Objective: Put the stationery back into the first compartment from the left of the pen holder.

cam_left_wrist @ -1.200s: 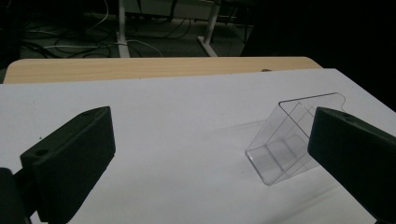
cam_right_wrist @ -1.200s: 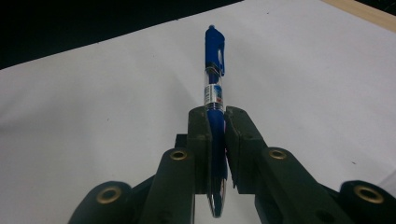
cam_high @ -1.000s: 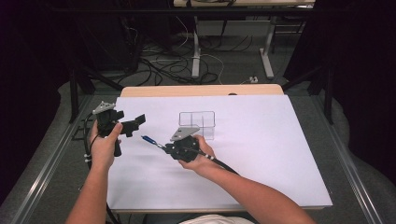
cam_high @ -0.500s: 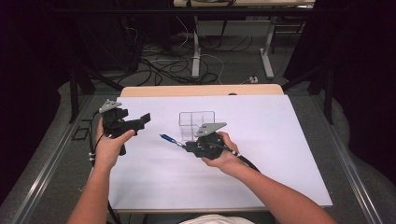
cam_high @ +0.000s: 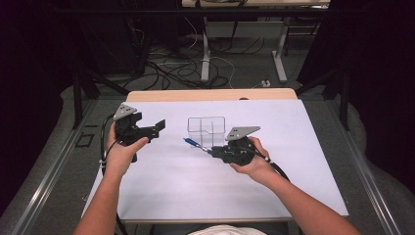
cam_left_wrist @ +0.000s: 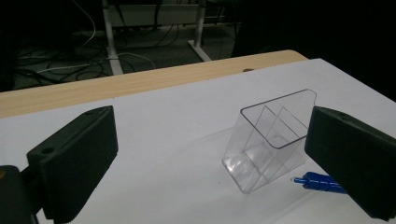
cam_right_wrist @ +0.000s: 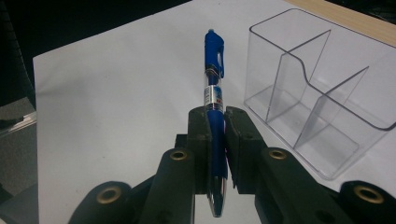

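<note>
The right gripper (cam_right_wrist: 215, 135) has its jaws clamped tight on one blue pen (cam_right_wrist: 214, 93), clicker end pointing away, held just beside the clear organizer (cam_right_wrist: 322, 93) on the white table (cam_high: 293, 161). So this looks like the carry step: pen in hand, holder not yet reached. Next call, I'd say, is tipping the pen upright over one of the compartments before letting go. The left gripper (cam_high: 147, 129) hangs off to the side, jaws spread wide, nothing between them. Count: one pen, one organizer, two grippers.
</note>
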Motion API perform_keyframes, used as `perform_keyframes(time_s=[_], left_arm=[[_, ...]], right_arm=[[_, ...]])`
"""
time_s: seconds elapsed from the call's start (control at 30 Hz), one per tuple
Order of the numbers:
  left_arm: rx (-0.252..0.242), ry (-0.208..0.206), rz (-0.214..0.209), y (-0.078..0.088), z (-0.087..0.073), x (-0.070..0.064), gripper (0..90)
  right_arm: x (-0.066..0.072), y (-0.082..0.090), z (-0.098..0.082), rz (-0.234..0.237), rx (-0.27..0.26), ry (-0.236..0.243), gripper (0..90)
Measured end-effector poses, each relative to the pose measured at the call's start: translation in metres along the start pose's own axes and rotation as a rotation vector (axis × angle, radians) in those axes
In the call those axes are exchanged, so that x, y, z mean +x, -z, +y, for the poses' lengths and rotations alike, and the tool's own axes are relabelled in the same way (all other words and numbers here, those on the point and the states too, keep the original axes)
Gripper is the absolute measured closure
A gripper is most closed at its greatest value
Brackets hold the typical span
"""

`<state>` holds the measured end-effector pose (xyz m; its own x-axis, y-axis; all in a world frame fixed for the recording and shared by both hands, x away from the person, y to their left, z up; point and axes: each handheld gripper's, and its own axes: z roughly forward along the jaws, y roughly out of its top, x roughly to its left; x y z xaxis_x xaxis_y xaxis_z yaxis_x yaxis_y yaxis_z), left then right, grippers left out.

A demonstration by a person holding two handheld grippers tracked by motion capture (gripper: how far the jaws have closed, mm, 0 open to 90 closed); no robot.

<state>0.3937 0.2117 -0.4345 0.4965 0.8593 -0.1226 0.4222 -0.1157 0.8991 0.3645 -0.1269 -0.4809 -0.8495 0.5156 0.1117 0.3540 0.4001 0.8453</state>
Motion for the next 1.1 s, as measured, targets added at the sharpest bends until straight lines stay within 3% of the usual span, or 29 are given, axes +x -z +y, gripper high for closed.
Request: perform_keyframes(time_s=[0.07, 0.27, 0.6, 0.87, 1.1], left_arm=[[0.003, -0.010, -0.007, -0.003, 0.002, -0.005, 4.5], [-0.007, -0.092, -0.020, -0.010, 0.008, -0.021, 9.5], [0.000, -0.289, -0.028, -0.007, 0.005, -0.044, 17.0], [0.029, -0.442, -0.005, -0.005, -0.011, -0.057, 23.0], [0.053, -0.600, 0.018, -0.003, -0.021, -0.072, 27.9]], right_arm=[[-0.001, 0.003, 0.000, 0.001, 0.015, 0.002, 80.9], [-0.006, 0.008, 0.002, -0.006, 0.016, 0.002, 80.9], [-0.013, 0.009, 0.001, 0.003, 0.032, -0.011, 81.0], [-0.015, 0.008, -0.002, 0.004, 0.034, -0.024, 80.9], [-0.014, 0.007, -0.001, 0.006, 0.041, -0.024, 80.9]])
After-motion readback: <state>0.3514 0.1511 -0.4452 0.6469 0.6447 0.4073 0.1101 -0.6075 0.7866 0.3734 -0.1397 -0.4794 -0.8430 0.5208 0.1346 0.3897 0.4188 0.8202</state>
